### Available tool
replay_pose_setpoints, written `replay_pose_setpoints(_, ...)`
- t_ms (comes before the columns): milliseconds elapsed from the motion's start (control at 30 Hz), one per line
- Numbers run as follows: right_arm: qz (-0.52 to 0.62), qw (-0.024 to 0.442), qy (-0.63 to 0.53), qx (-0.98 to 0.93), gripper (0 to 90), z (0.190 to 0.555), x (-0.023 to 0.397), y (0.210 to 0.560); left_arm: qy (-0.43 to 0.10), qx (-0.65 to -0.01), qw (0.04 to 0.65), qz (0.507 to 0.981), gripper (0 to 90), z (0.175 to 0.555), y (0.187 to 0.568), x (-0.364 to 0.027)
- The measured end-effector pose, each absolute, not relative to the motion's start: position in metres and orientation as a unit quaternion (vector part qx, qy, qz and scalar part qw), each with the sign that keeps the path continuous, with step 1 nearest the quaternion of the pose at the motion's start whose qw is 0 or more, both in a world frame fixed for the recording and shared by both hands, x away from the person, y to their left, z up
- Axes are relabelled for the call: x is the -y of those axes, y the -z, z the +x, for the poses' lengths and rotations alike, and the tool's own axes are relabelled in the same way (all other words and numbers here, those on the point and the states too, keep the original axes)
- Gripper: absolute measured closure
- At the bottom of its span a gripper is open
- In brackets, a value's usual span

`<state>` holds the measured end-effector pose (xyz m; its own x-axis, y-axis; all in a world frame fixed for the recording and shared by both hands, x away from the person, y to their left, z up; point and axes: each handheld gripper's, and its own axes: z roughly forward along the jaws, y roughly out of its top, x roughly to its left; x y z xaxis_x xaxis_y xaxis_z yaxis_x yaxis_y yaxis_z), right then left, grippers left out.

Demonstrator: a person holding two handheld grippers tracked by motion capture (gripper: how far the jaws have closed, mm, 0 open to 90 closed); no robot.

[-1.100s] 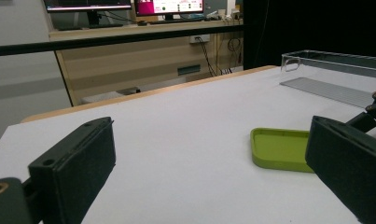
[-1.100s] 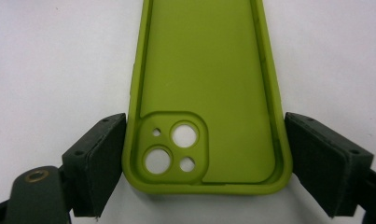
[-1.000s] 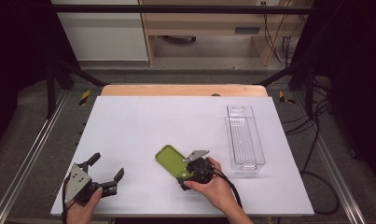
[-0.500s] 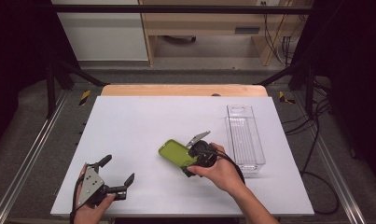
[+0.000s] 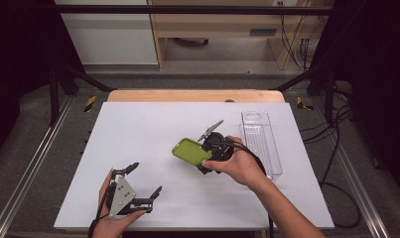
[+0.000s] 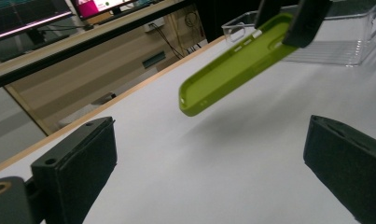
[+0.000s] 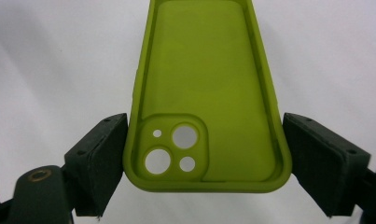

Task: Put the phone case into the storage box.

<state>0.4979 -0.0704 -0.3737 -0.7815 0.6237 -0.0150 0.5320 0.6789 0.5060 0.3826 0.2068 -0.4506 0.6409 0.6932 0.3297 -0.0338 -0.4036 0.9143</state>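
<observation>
The green phone case (image 7: 206,93) is clamped across its width at the camera-cutout end by the right gripper (image 7: 206,161), whose fingers (image 7: 99,158) press on both long edges. Its hollow inner side faces that gripper's camera. In the high view the case (image 5: 190,151) hangs tilted above the middle of the white bench (image 5: 153,124), clear of the surface, with a soft shadow under it in the left gripper view (image 6: 232,65). Just to the right of the holding hand (image 5: 237,166) a clear plastic tray (image 5: 259,129) lies lengthwise on the bench. The left gripper (image 5: 144,178) sits near the bench's front left edge, well apart from the case, its fingers (image 6: 78,163) spread wide with nothing between them.
</observation>
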Motion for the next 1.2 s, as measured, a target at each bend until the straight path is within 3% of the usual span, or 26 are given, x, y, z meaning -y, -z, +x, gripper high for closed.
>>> replay_pose_setpoints(300, 0.311, 0.090, -0.236, -0.916, 17.5, 0.498, 0.075, 0.357, -0.382, -0.170, 0.469, 0.778, 3.1, 0.395, 0.455, -0.173)
replay_pose_setpoints(567, 0.304, 0.089, -0.228, -0.921, 17.5, 0.497, 0.075, 0.348, -0.396, -0.165, 0.462, 0.776, 3.3, 0.414, 0.456, -0.159)
replay_pose_setpoints(1200, 0.288, 0.083, -0.241, -0.923, 17.5, 0.487, 0.072, 0.329, -0.478, -0.120, 0.387, 0.779, 10.0, 0.423, 0.456, -0.131)
